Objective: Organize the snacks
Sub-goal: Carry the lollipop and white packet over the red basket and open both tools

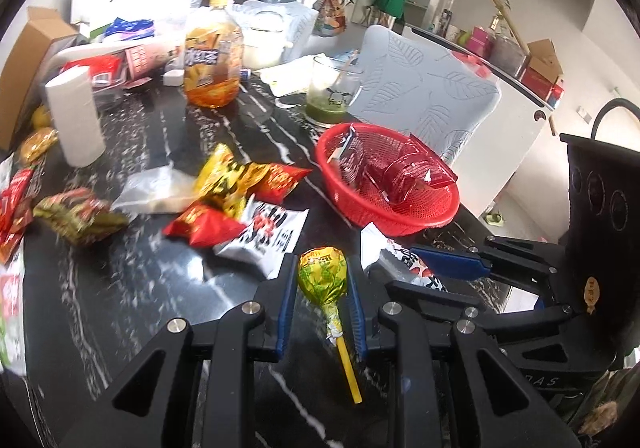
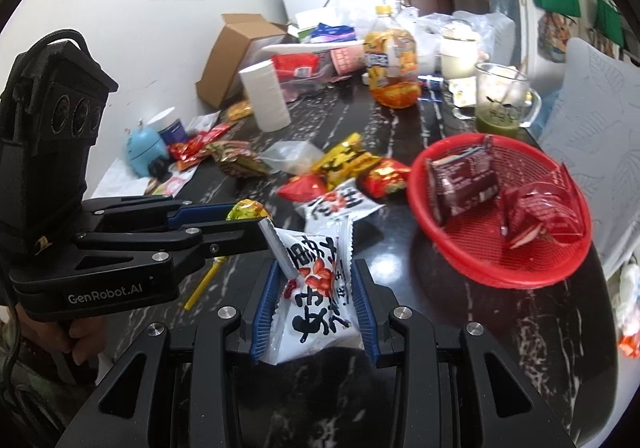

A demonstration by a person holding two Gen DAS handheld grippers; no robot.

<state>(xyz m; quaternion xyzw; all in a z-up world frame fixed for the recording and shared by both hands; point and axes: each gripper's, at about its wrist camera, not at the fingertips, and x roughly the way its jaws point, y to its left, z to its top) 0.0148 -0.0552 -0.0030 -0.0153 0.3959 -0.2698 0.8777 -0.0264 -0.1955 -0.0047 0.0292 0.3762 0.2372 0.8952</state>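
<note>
My left gripper [image 1: 321, 280] is shut on a yellow-green wrapped lollipop [image 1: 321, 278] with a yellow stick, held over the black marble table. My right gripper [image 2: 316, 280] is shut on a white snack packet [image 2: 316, 300] with black characters and red peanuts. In the left wrist view that packet [image 1: 384, 252] and the right gripper [image 1: 452, 264] show just right of the lollipop. A red mesh basket [image 2: 452, 248], also in the left wrist view [image 1: 400, 215], holds a dark red packet [image 2: 464, 179] and red wrapped snacks [image 2: 536, 215]. Loose snack packets [image 1: 236, 199] lie left of the basket.
A paper towel roll [image 1: 74, 115], an orange drink bottle [image 1: 214, 55], a glass mug with green liquid [image 1: 330, 91], a cardboard box [image 2: 236, 51] and a blue toy [image 2: 144, 151] stand on the table [image 1: 140, 288]. A chair with a pale cushion [image 1: 424, 87] stands beyond the basket.
</note>
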